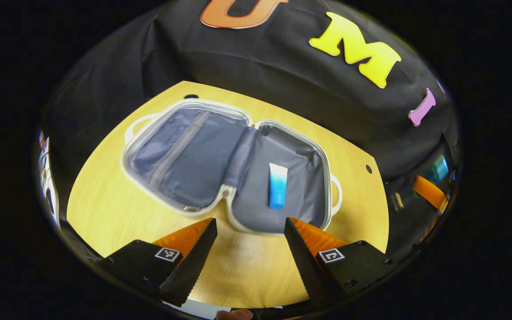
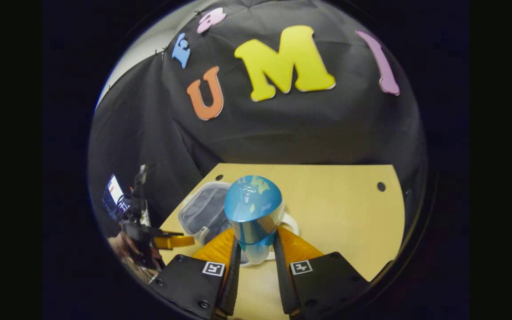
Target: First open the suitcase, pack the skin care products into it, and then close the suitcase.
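right gripper (image 2: 256, 249) pinches a blue-capped bottle (image 2: 253, 215) between its fingers; left gripper (image 1: 249, 242) hangs wide open, empty. packing is underway: next, lower the bottle into the open suitcase (image 1: 220, 133) ahead, beside the tube (image 1: 277, 185).

- Left hand-held gripper (image 1: 249, 231): two black wedge fingers (image 1: 194, 262) with saw-toothed inner edges, orange ribbed backs, black mounts bearing small square black-and-white markers, round screws near the outer edge.
- Right hand-held gripper (image 2: 256, 255): same build, black fingers (image 2: 231, 275), orange ribbed backs, square markers on black mounts, screws along the lower rim.
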Motion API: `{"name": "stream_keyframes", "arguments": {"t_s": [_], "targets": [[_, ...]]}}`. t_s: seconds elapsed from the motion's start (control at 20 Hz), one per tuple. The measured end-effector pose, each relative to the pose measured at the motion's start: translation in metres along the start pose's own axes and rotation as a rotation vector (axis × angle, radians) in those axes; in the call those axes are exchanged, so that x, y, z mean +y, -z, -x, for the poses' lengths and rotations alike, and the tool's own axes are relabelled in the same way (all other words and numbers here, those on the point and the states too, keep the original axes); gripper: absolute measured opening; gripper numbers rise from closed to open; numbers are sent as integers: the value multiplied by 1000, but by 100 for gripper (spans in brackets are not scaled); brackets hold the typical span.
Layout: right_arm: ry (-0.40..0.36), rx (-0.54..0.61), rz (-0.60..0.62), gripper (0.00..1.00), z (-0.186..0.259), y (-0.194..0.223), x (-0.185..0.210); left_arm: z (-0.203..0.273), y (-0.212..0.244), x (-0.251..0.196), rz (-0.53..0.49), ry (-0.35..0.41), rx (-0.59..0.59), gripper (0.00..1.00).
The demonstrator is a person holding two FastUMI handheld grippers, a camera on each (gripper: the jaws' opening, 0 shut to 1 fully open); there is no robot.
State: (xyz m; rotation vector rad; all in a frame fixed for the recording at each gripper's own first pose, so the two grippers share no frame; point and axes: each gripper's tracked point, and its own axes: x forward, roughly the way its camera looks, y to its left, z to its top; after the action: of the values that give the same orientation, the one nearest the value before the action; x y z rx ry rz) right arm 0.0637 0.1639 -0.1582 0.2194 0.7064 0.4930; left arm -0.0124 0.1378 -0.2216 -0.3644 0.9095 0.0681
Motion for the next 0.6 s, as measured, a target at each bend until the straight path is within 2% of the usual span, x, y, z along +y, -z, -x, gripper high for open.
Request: {"name": "stream_keyframes", "arguments": {"t_s": [0.05,0.15,0.2,0.3,0.45,0.55,0.6], "targets": [[1,42,-12,34,-23,7,7,14,8,4,40,5,-35,97],[21,130,-27,36,-65,30,15,36,25,10,129,25,-90,97],[35,174,-41,34,-87,40,16,47,32,15,170,31,-116,97],[83,265,-54,36,-128,63,9,59,46,21,224,47,-134,97],[148,383,-131,36,-163,92,5,78,65,47,238,24,-133,97],[224,430,-197,37,-180,106,-7,82,69,68,243,-9,-132,97],[234,424,-249,37,-187,103,-9,86,67,79,248,-27,-139,97]]}}
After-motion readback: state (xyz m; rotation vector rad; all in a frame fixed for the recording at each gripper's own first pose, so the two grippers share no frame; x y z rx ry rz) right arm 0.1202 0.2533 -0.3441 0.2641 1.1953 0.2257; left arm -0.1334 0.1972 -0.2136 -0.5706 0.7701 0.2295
